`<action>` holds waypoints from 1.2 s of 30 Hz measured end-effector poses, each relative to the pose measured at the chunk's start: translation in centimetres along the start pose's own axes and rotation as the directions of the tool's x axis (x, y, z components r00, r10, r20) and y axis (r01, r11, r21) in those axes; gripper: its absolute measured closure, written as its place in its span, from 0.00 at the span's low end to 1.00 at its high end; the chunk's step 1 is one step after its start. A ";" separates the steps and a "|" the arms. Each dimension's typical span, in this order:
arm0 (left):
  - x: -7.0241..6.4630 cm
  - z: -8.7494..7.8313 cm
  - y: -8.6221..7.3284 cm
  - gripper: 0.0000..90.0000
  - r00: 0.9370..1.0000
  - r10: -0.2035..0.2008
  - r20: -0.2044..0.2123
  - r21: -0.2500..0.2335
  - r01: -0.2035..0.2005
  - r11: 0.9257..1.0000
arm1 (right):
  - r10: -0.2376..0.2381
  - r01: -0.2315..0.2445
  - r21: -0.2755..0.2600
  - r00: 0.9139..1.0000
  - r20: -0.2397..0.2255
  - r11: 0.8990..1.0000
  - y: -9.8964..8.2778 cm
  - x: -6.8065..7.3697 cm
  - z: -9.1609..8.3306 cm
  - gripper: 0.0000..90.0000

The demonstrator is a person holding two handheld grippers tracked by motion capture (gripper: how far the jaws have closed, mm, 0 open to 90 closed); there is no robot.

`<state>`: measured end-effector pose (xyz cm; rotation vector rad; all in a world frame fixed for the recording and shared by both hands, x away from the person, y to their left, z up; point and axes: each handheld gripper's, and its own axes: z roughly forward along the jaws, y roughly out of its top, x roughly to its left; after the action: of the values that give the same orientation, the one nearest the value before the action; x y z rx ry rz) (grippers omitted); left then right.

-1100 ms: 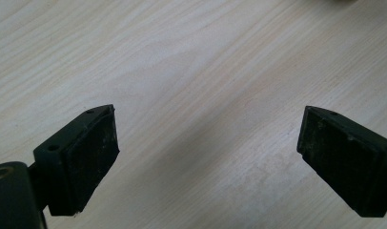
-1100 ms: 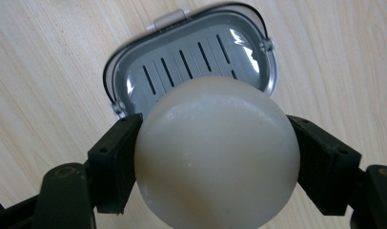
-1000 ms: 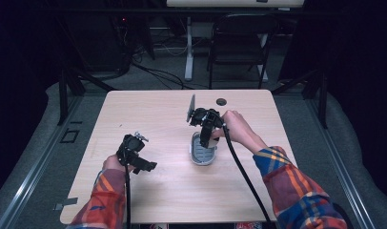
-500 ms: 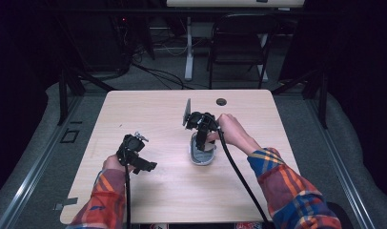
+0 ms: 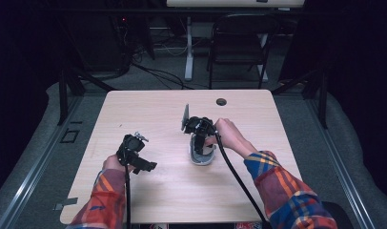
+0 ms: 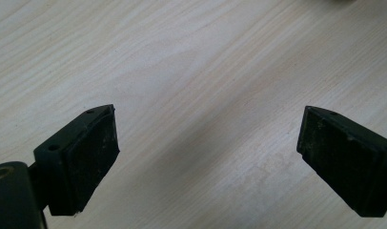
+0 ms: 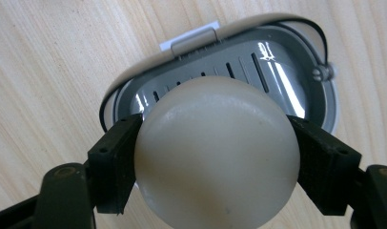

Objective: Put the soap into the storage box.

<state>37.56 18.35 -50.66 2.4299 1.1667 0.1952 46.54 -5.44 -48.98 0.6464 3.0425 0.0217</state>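
A pale cream, rounded bar of soap (image 7: 215,157) sits between the black jaws of my right gripper (image 7: 214,164), which is shut on it. Right under the soap lies an open grey soap dish (image 7: 277,67) with a slotted drain insert and a white rim. In the high view the right gripper (image 5: 199,143) points down over the soap dish (image 5: 204,159) at the table's middle. My left gripper (image 5: 145,165) hovers to the left of the dish. Its jaws stand wide apart, left gripper (image 6: 208,138) open over bare wood.
The light wooden table (image 5: 158,109) has a round cable hole (image 5: 221,101) near its far edge. A folding chair (image 5: 239,43) and cables stand on the dark floor beyond the table.
My right gripper has sunk with the soap, closer onto the soap dish, and shifted a little to the left. The left gripper has kept still.
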 end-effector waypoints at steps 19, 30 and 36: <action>0.0 0.0 0.0 0.07 1.000 -0.002 0.000 0.000 0.002 1.000 | 0.013 -0.014 -0.017 1.000 -0.007 1.000 -0.1 0.0 1.3 0.27; 0.0 0.0 0.0 0.07 1.000 0.000 0.001 0.003 0.000 1.000 | 0.025 -0.025 -0.010 1.000 -0.005 1.000 -0.4 -0.2 1.7 0.27; -0.1 0.0 0.0 0.07 1.000 -0.001 0.001 0.003 0.001 1.000 | 0.026 -0.026 -0.028 1.000 -0.001 0.999 -0.8 -0.3 1.1 0.26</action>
<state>37.55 18.29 -50.68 2.4319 1.1684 0.1923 46.56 -6.27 -50.11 0.6842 3.0279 0.0650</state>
